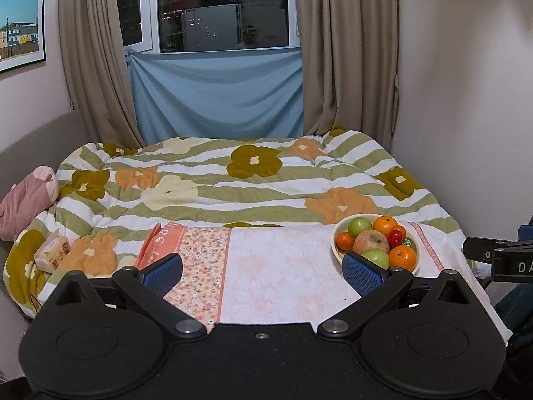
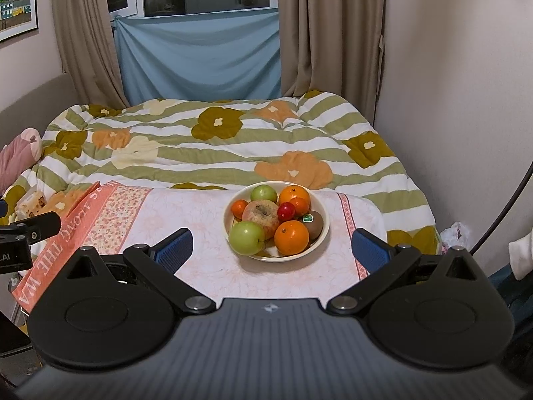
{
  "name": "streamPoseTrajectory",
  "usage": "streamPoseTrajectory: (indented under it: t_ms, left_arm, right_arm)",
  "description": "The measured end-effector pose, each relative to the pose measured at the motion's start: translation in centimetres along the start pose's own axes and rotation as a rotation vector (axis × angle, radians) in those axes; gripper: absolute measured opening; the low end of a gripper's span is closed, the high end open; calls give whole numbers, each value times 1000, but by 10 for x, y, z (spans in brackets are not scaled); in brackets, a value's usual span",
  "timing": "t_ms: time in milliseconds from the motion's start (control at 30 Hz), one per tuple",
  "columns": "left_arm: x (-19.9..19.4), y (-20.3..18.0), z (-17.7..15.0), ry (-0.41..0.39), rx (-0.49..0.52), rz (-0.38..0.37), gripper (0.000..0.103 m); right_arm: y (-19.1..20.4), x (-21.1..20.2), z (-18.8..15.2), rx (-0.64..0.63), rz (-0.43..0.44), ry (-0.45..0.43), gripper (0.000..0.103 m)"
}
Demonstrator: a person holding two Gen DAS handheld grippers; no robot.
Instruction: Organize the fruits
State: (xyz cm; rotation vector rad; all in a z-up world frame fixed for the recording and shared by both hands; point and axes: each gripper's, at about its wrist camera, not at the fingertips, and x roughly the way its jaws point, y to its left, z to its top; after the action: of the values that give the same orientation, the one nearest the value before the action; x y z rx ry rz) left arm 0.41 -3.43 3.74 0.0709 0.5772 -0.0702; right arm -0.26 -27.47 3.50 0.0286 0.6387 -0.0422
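Observation:
A cream bowl [image 2: 321,233] of fruit stands on a pink floral cloth [image 2: 206,233]. It holds green apples [image 2: 246,237], oranges [image 2: 291,237], a large reddish apple [image 2: 260,215], a small red fruit [image 2: 285,211] and a kiwi [image 2: 314,223]. My right gripper [image 2: 271,248] is open and empty, its blue pads either side of the bowl's near edge. My left gripper [image 1: 263,270] is open and empty, left of the bowl [image 1: 337,233]; its right pad [image 1: 363,270] overlaps the bowl's near rim in view.
The cloth [image 1: 283,266] lies on a bed with a floral striped quilt [image 1: 233,183]. A pink plush [image 1: 26,200] and a tissue pack [image 1: 53,250] lie at the left. Curtains and a window are behind; a wall stands to the right.

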Motion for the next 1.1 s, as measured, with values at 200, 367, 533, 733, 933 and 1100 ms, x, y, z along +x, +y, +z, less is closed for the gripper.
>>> streamPoseTrajectory:
  t_ms: [200, 367, 533, 733, 933, 1100]
  left_arm:
    - [0, -2, -1, 4, 4, 0, 103]
    - [-1, -2, -2, 5, -1, -8, 103]
    - [-2, -1, -3, 5, -3, -13, 103]
    - [-3, -1, -4, 4, -2, -12, 103]
    - [-5, 1, -4, -1, -7, -13, 103]
    - [-8, 3, -3, -5, 2, -13, 103]
  right_arm:
    - [-1, 8, -2, 16, -1, 14, 103]
    - [-3, 7, -4, 19, -6, 20, 103]
    - [-2, 6, -4, 16, -7, 19, 103]
    - [-3, 6, -4, 19, -7, 21, 103]
    - [-3, 5, -4, 18, -6, 21, 103]
    - [-3, 6, -4, 20, -6, 22, 103]
